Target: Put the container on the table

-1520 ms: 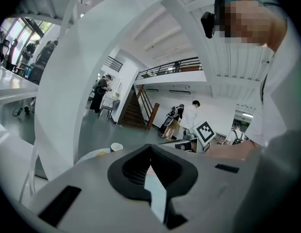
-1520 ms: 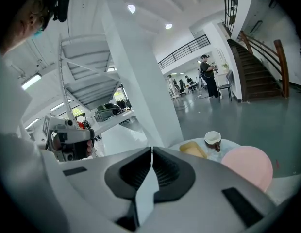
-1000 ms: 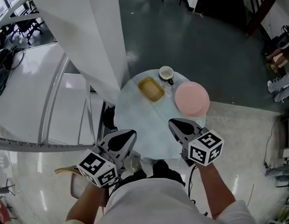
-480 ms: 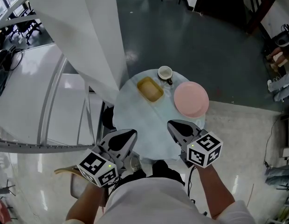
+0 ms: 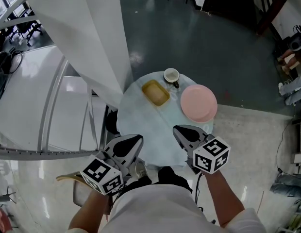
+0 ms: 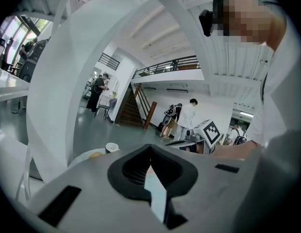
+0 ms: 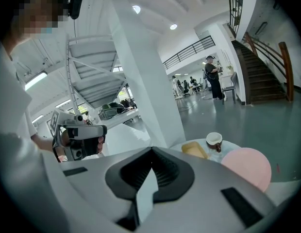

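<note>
We see the yellow container (image 5: 156,92) lying on the round worktop (image 5: 143,125), at its far side. The cup (image 5: 171,75) stands just beside it and the pink plate (image 5: 199,103) is to its right, not touching it. Our left claw (image 5: 137,139) and our right claw (image 5: 177,129) are at the near side, well apart from the container. Both claws have their jaws pressed together, with nothing between them
</note>
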Available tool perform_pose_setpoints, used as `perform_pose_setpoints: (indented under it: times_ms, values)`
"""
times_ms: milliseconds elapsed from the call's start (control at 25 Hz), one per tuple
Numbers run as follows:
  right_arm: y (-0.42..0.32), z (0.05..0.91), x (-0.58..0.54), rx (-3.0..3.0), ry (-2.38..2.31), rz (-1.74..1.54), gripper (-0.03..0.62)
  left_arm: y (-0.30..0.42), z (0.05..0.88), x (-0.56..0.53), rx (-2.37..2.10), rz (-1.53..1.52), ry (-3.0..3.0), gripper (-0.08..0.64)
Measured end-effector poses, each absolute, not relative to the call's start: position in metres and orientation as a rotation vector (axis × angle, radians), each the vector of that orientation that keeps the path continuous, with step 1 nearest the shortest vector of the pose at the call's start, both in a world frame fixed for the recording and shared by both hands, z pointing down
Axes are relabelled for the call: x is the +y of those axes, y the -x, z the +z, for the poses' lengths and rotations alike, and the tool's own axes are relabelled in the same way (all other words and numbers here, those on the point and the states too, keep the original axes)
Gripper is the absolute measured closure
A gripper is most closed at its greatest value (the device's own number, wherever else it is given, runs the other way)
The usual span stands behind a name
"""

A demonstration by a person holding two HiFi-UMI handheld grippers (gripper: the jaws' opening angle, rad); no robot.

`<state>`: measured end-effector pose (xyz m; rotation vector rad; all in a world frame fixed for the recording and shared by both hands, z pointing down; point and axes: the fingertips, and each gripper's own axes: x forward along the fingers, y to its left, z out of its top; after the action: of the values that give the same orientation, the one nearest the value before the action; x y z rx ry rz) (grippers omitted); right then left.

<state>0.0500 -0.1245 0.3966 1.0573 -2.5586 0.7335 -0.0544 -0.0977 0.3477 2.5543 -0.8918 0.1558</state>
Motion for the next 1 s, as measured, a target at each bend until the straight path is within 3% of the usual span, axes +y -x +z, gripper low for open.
perform_pose_setpoints:
  times_ms: [1000]
  values:
    - [-0.0507, 0.4016, -0.1240, -2.549, -1.042, 0.735, 0.569, 0.0494, 0.3498, -0.0984, -0.887, 0.156, -2.553, 0.538]
